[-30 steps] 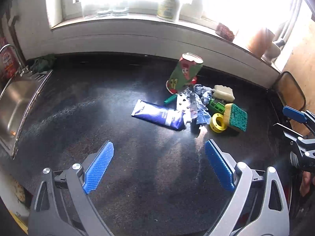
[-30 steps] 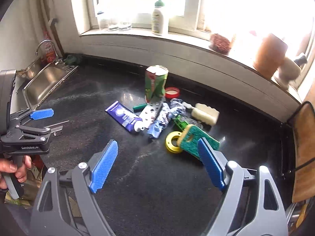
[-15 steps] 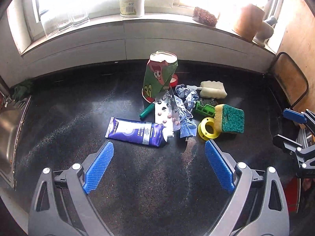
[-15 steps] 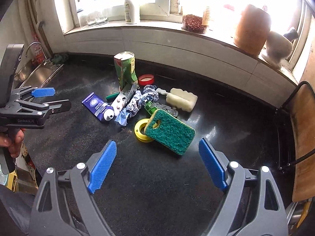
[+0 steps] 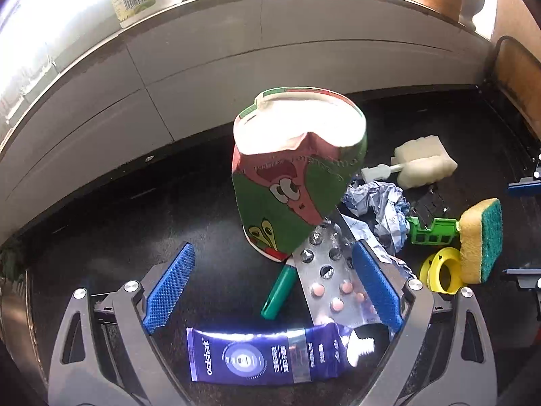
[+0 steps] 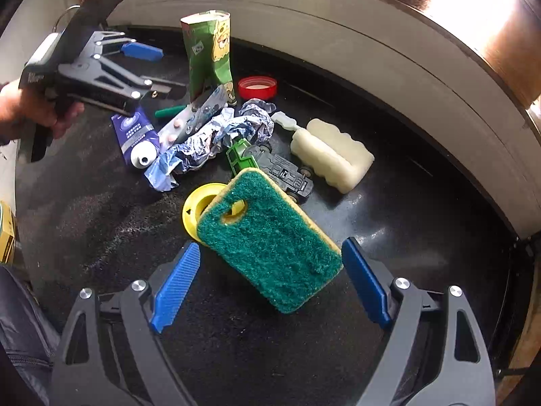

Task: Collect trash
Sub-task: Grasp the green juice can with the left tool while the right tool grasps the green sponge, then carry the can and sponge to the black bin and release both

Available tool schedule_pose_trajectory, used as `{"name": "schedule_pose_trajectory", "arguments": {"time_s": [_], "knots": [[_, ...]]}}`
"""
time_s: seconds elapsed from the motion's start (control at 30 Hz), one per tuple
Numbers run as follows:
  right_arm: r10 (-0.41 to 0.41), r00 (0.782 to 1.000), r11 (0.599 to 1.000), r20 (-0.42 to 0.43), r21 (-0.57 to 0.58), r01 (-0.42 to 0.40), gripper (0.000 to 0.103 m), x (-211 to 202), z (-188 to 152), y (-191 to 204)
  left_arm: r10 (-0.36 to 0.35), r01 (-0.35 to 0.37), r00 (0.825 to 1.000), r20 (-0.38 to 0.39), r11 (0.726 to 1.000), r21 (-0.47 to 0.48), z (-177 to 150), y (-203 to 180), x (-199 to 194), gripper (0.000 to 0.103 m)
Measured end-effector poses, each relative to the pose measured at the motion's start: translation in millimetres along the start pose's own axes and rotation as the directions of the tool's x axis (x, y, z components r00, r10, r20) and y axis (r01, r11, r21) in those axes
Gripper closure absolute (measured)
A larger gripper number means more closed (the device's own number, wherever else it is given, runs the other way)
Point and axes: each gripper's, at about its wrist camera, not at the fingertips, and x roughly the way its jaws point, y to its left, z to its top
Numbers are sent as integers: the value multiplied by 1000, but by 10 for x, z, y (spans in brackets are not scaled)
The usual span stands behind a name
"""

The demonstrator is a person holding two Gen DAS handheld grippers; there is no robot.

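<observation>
A pile of trash lies on the dark counter. My left gripper is open just above it. A blister pack and a green cap lie between its fingers, with a blue tube below and a crushed green paper cup standing right ahead. My right gripper is open low over a green scouring sponge, whose corner almost meets the right pad. The sponge leans on a yellow ring. A crumpled blue wrapper sits behind it.
A green toy car, a white foam block and a red lid lie further back. The tiled wall under the windowsill curves close behind the pile. A person's hand holds the left gripper at the left.
Both grippers have dropped and moved forward to the pile, which now fills each view. The left one rolled level over the tube and blister pack. Both stayed open.
</observation>
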Motion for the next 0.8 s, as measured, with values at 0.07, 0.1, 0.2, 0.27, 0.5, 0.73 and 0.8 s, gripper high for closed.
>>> {"name": "schedule_pose_trajectory", "arguments": {"time_s": [0.07, 0.1, 0.2, 0.27, 0.5, 0.73, 0.8], "knots": [[-3, 1000, 999, -26, -44, 2, 20, 159, 14, -10, -15, 15, 1000, -8, 1000, 16, 92, 54, 155, 12], [-2, 999, 998, -37, -68, 0, 20, 220, 29, -7, -14, 15, 1000, -13, 999, 29, 131, 70, 227, 12], [11, 999, 992, -51, -128, -18, 21, 313, 80, 14, -52, 53, 998, -23, 998, 37, 239, 124, 391, 13], [31, 998, 988, -58, -148, -39, 47, 327, 109, 15, -74, 75, 997, -18, 997, 32, 297, 153, 442, 29], [108, 994, 994, -35, -4, -109, 77, 149, 175, -148, -54, 53, 998, -19, 998, -36, 427, 280, 315, 53], [161, 986, 969, 33, 185, -164, 78, -157, 161, -315, 20, -14, 999, 37, 987, -161, 449, 414, -294, 54], [168, 984, 961, 59, 213, -177, 78, -256, 192, -316, 33, -25, 999, 40, 980, -199, 401, 432, -513, 54]]}}
